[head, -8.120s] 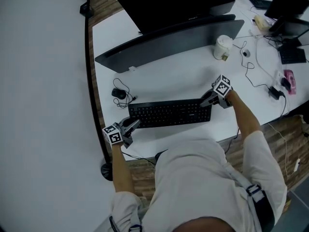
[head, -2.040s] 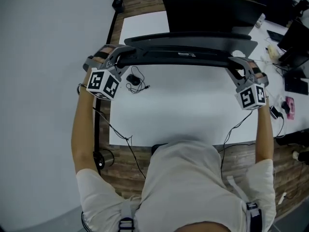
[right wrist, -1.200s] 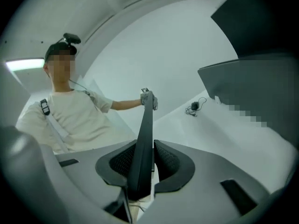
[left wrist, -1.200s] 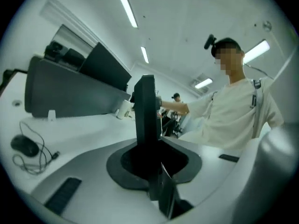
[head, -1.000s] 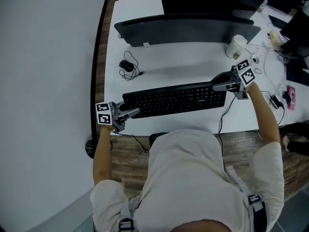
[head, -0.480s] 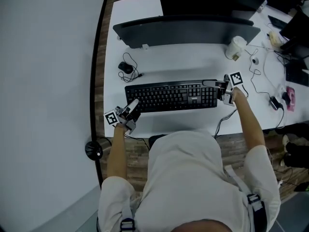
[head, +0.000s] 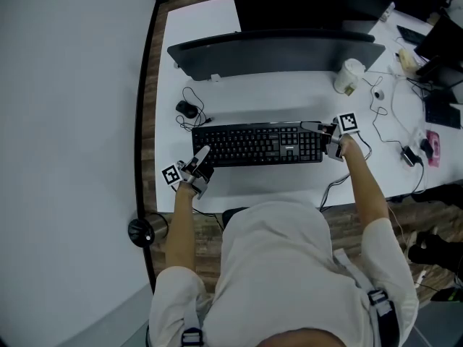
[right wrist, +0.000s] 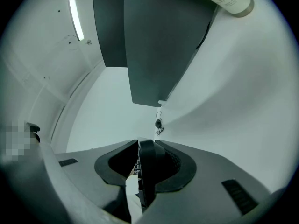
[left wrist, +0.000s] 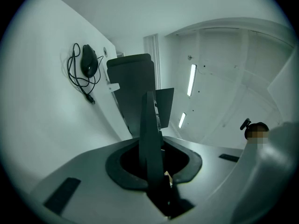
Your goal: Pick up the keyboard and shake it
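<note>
Head view — a black, flat, rectangular plastic keyboard [head: 257, 144] lies lengthwise on the smooth white desk [head: 289, 96], in front of a dark curved monitor [head: 275, 49]. The left gripper [head: 201, 155] is at its near-left corner and the right gripper [head: 323, 132] at its right end. The keyboard is judged light and rigid, a slab that should not sag between two end grips. Its smooth edges may slip, though, and the keycaps are best not pinched, so the bare end bezels are the places to hold.

Left gripper view — the jaws stand narrow, pinched across the keyboard's thin matte edge. A glossy black corded mouse [left wrist: 88, 60] lies beyond on the desk.

Right gripper view — the keyboard's rounded end sits between the jaws, which have just been easing apart. A pale sliver shows beside one jaw, so this pinch looks slackened, not pressing.
</note>
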`<action>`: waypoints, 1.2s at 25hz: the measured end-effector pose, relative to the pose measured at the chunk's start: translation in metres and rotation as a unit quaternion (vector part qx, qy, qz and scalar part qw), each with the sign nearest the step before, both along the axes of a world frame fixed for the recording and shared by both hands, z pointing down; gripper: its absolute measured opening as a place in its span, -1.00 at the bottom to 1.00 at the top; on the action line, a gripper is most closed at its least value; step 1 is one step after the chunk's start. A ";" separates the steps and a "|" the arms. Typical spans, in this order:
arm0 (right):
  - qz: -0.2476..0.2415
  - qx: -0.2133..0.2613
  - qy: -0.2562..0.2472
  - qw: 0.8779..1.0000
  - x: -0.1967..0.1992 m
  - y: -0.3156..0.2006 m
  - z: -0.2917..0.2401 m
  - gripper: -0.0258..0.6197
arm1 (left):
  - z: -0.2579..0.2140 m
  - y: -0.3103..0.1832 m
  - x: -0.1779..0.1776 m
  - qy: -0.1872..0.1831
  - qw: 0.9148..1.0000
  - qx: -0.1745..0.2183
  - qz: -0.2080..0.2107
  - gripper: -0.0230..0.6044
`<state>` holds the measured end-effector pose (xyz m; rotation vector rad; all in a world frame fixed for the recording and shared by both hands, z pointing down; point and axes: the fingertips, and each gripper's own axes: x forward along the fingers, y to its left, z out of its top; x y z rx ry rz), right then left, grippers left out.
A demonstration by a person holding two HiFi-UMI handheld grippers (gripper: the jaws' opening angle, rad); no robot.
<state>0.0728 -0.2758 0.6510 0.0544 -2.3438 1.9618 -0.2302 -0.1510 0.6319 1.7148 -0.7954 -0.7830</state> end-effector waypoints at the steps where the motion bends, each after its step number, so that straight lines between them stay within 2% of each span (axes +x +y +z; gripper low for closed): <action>1: 0.000 -0.005 0.002 1.000 0.000 0.001 0.001 -0.47 | 0.001 0.001 0.000 0.000 1.000 -0.004 0.000 -0.64; 12: -0.006 -0.026 0.011 1.000 0.008 0.010 0.008 -0.47 | 0.006 0.012 0.009 -0.001 1.000 -0.018 -0.008 -0.64; 20: -0.004 -0.017 0.009 1.000 0.006 0.007 0.005 -0.47 | 0.004 0.008 0.006 -0.002 1.000 -0.009 -0.005 -0.64; 30: -0.011 -0.010 0.031 0.999 0.014 0.012 0.013 -0.46 | 0.012 0.020 0.017 0.002 1.000 -0.018 -0.019 -0.63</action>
